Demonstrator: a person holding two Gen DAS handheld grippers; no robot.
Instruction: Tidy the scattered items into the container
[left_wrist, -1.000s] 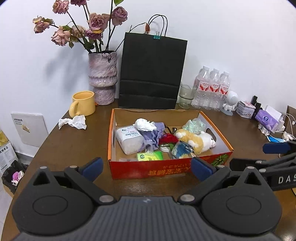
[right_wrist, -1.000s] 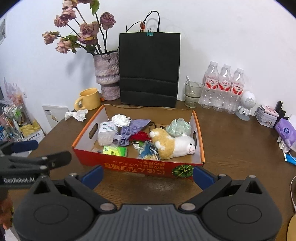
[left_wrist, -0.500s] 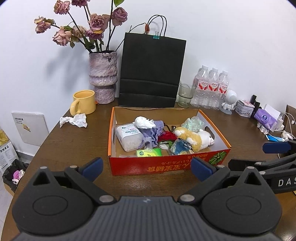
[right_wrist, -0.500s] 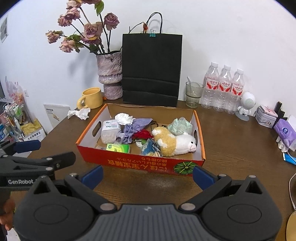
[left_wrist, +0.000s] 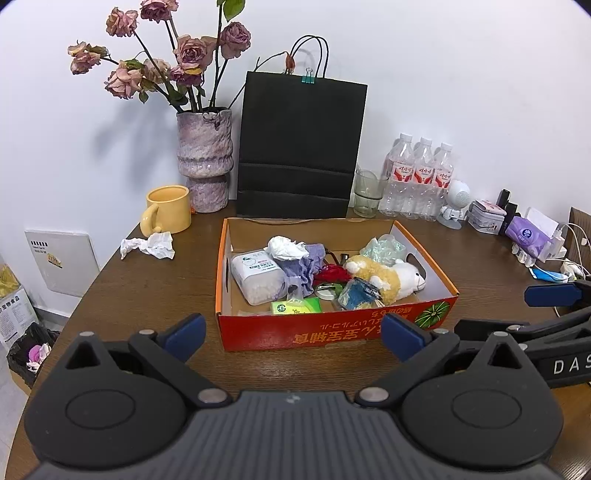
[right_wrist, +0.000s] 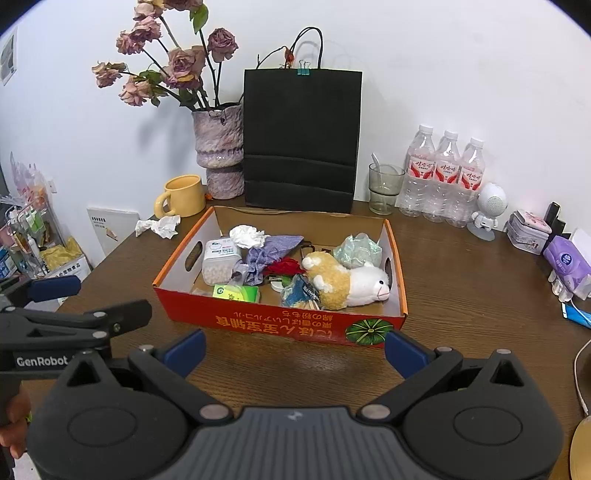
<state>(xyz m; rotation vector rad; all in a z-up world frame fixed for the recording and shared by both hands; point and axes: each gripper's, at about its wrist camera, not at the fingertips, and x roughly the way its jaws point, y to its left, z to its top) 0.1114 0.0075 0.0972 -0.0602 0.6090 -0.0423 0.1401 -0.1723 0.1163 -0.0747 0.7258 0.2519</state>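
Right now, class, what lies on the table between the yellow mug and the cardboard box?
A crumpled tissue, just in front of the yellow mug and left of the cardboard box; both views show it.

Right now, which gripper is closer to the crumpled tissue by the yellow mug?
Left. The left gripper sits nearer the crumpled tissue, toward its side; the right gripper sits farther across, before the box.

"GenRobot" on left gripper (right_wrist: 55, 306); "DAS" on right gripper (left_wrist: 550, 310).
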